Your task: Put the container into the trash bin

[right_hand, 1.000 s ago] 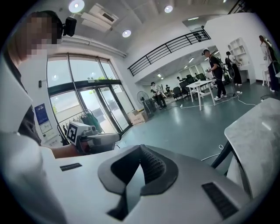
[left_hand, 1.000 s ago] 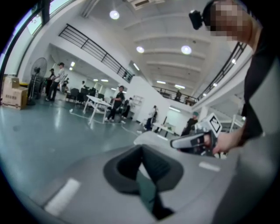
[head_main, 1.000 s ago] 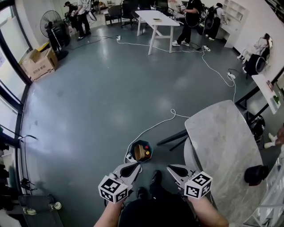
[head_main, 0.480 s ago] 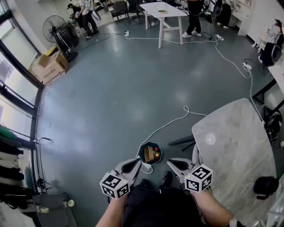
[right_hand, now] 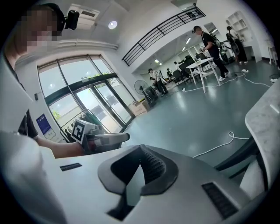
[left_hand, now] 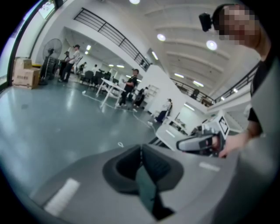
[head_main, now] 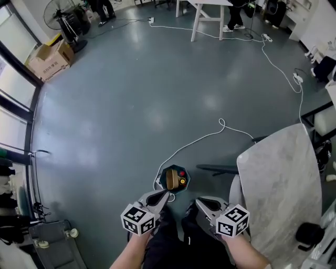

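Since the fingers are the main q: left gripper (head_main: pixel 166 195) has its fingers shut tip to tip, gripping nothing. Right gripper (head_main: pixel 199 200) is the same, fingers pressed together w/ only floor showing past them. Both are held low in front of the person, side by side but apart, pointing fwd and a bit down.

The trash bin (head_main: pixel 174 169) is a small dark one standing on the grey floor (head_main: pixel 121 105), just beyond the two tips and closer to the left one. Inside it lies a brown thing (head_main: pixel 170 179) w/ a red bit (head_main: pixel 182 173) and a yellow bit (head_main: pixel 182 182) next to it. Could be the container, but tbh it's too small to be sure.

A white cable (head_main: pixel 210 137) snakes across the floor and ends right by the bin's left side. The marble tabletop (head_main: pixel 281 178) sits off to the right, apart from the bin.

Far back there are cardboard boxes (head_main: pixel 48 57) near the windows, a fan (head_main: pixel 62 18), and a white table (head_main: pixel 210 6) w/ ppl (right_hand: pixel 210 43) standing around it.
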Tool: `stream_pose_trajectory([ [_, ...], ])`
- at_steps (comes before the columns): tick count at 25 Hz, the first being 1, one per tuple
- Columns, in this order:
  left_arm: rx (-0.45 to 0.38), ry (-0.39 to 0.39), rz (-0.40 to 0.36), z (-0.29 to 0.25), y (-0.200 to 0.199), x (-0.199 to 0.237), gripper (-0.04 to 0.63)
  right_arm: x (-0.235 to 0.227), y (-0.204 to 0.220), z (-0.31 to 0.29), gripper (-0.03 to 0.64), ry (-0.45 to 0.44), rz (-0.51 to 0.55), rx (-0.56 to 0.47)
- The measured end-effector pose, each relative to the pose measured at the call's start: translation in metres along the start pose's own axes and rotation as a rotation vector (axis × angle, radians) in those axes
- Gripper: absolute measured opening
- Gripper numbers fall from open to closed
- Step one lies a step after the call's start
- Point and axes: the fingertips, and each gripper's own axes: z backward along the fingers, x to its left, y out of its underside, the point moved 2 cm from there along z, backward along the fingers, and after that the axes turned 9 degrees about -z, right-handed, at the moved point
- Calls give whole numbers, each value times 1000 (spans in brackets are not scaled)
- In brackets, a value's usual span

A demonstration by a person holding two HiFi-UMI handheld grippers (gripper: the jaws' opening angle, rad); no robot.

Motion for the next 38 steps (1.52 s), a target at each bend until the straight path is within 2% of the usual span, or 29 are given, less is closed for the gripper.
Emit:
stream_pose_trajectory([
  [2,5,-4,29,-13,17,18,14,-11,10,-17,-8,2,-5,42],
  [4,-2,-12,42,-26,33,33,45,-26,17,-33,-8,19,2,70],
  [9,11,10,107,-67,91,61,125,-74,29,-77,-8,57,-32,64],
  [12,81,17,140,-94,147,74,153,-102,50,-104,-8,66,-47,71],
  [17,214,38,144,-134,240,93,158,-130,99,-133,-8,63,-97,110],
  [21,264,12,201,-158,292,117,166,-145,127,-143,-8,77,-85,153],
  [28,369,1,190,-201,353,144,181,-188,156,-155,-8,139,-155,122],
  [31,426,14,195,-216,377,153,181,-194,165,-157,-8,147,-173,118],
  [35,532,35,159,-234,406,161,181,-195,174,-155,-8,141,-167,126],
  [38,593,28,178,-243,422,164,181,-194,181,-150,-8,143,-180,130],
])
